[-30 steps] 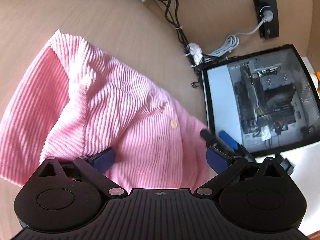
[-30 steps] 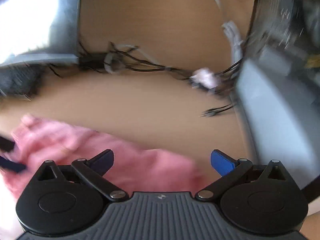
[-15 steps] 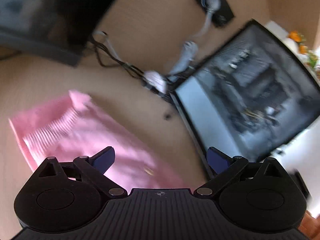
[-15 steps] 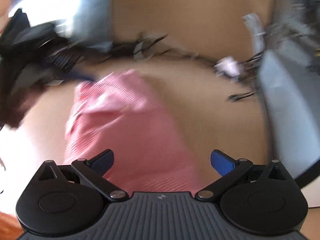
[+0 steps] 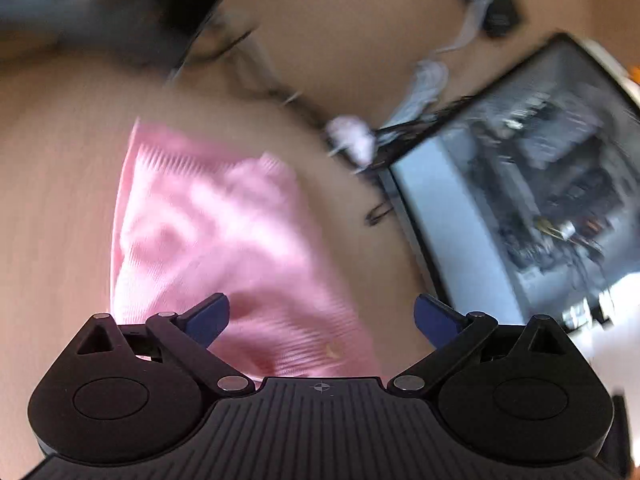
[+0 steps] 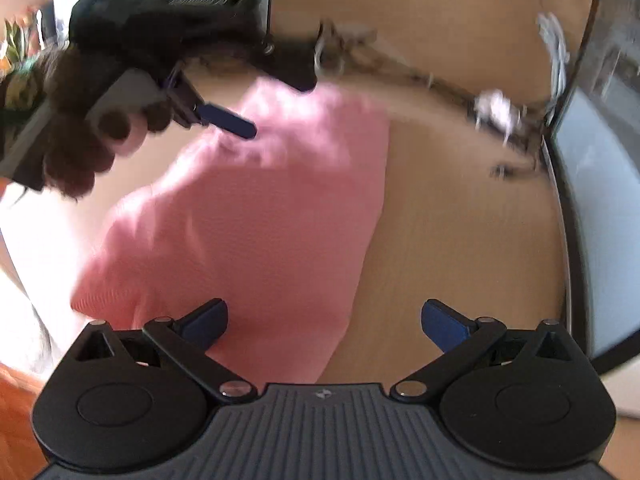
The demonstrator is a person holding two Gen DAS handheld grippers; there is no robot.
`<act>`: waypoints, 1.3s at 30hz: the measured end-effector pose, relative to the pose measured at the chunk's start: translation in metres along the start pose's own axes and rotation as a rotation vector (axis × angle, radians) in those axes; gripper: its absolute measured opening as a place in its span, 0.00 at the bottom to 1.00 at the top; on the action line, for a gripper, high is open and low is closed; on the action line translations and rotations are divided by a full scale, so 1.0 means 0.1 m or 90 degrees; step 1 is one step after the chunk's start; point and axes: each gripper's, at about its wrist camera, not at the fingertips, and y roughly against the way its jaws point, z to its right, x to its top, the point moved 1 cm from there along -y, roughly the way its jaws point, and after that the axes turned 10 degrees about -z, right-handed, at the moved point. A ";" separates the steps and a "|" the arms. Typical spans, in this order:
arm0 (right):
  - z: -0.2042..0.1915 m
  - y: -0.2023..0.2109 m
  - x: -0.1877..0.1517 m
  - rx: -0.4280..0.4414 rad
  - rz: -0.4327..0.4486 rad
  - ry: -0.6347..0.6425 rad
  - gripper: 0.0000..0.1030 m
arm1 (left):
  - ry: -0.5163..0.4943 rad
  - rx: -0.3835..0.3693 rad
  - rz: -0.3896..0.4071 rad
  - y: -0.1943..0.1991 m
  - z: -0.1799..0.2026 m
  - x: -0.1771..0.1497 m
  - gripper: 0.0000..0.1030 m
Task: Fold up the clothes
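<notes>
Lying across a pale tan wooden tabletop (image 5: 60, 208), the pink ribbed knit garment (image 5: 208, 240) sits folded into a rough block, its ribbing smeared by motion blur. From the left wrist view, the garment fills the space from nine to six o'clock, a tangle of dark cables (image 5: 280, 96) runs at twelve, and a glass-sided computer case (image 5: 540, 208) stands at three. The left gripper (image 5: 322, 318) hangs above the near edge of the cloth, blue fingertips (image 5: 208, 316) spread wide with nothing between them.

The right wrist view shows the garment (image 6: 256, 220) from nine o'clock toward the centre, bare wood at three. Only here does the person's left hand (image 6: 92, 136) appear, at ten o'clock, gripping the other tool whose blue fingertip (image 6: 226, 120) reaches over the cloth's far edge. The right gripper (image 6: 324, 322) is likewise spread apart and empty, its left fingertip over the cloth.
</notes>
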 end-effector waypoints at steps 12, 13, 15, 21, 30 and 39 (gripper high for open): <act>0.25 -0.29 0.36 -0.003 -0.007 -0.016 1.00 | 0.024 0.063 -0.005 0.17 -0.05 -0.27 0.99; 0.33 -0.27 0.47 0.018 0.006 -0.045 1.00 | 0.025 0.109 0.013 0.23 -0.03 -0.23 0.99; 0.49 -0.26 0.72 0.058 0.027 -0.101 1.00 | 0.022 0.200 0.039 0.28 0.03 -0.17 0.97; 0.44 -0.24 0.56 0.011 0.012 -0.015 0.97 | -0.037 0.137 -0.006 0.20 0.16 -0.38 0.72; 0.04 0.24 -0.35 0.083 -0.062 0.298 0.89 | -0.132 0.209 -0.104 -0.23 0.21 -0.51 0.63; -0.11 0.03 -0.64 0.025 -0.053 0.376 0.87 | -0.162 0.234 -0.119 -0.25 0.28 -0.57 0.67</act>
